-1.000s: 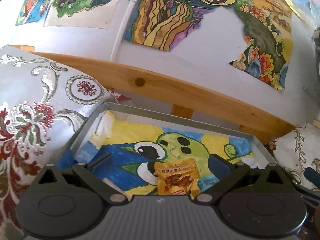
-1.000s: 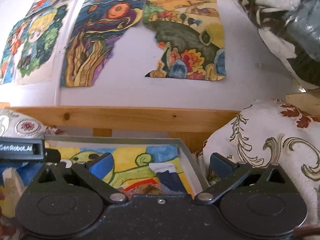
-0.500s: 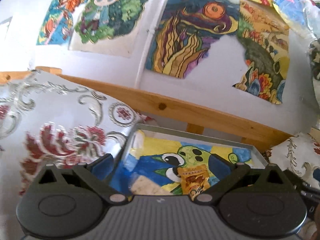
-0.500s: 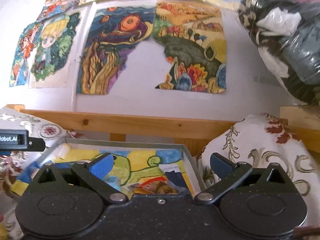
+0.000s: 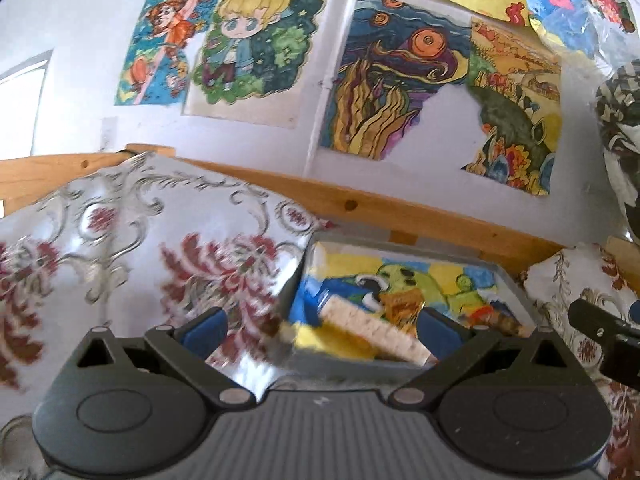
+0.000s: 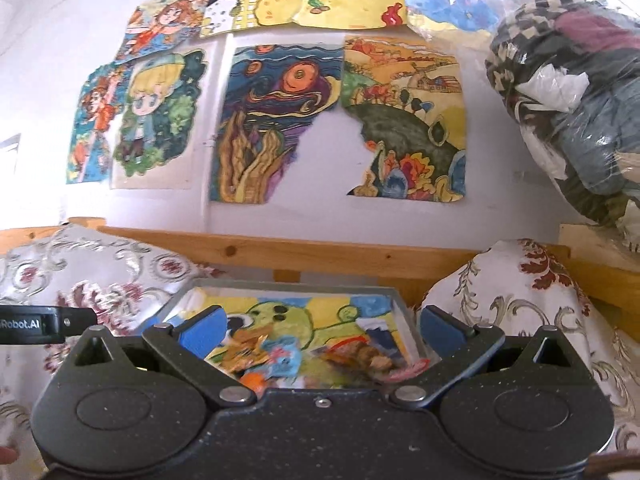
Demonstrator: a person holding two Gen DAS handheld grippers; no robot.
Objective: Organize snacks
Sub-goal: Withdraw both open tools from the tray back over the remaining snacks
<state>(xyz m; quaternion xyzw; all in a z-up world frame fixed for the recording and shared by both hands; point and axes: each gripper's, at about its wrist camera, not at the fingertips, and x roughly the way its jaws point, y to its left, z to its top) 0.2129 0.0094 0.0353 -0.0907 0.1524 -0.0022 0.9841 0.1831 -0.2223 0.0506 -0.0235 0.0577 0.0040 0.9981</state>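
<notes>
A grey tray (image 5: 516, 284) lined with a bright cartoon drawing lies between two cushions; its rim (image 6: 292, 285) also shows in the right wrist view. Inside it sit an orange snack packet (image 5: 402, 306) and a pale wafer-like pack (image 5: 372, 326). The right wrist view shows the orange packet (image 6: 244, 350), a blue packet (image 6: 286, 360) and a brown-red packet (image 6: 360, 356) in the tray. My left gripper (image 5: 320, 330) is open and empty, above the tray's near left edge. Open and empty too, my right gripper (image 6: 320, 330) hangs over the tray's near side.
A patterned silver-and-red cushion (image 5: 132, 248) lies left of the tray, and a white-and-gold cushion (image 6: 516, 300) on the right. A wooden rail (image 6: 320, 252) runs behind, under a wall of drawings. A bagged bundle of clothes (image 6: 572, 92) hangs at upper right.
Both grippers have drawn back and risen from the tray, so more of the wall and cushions shows. The left one has also shifted left. More packets now show in the tray.
</notes>
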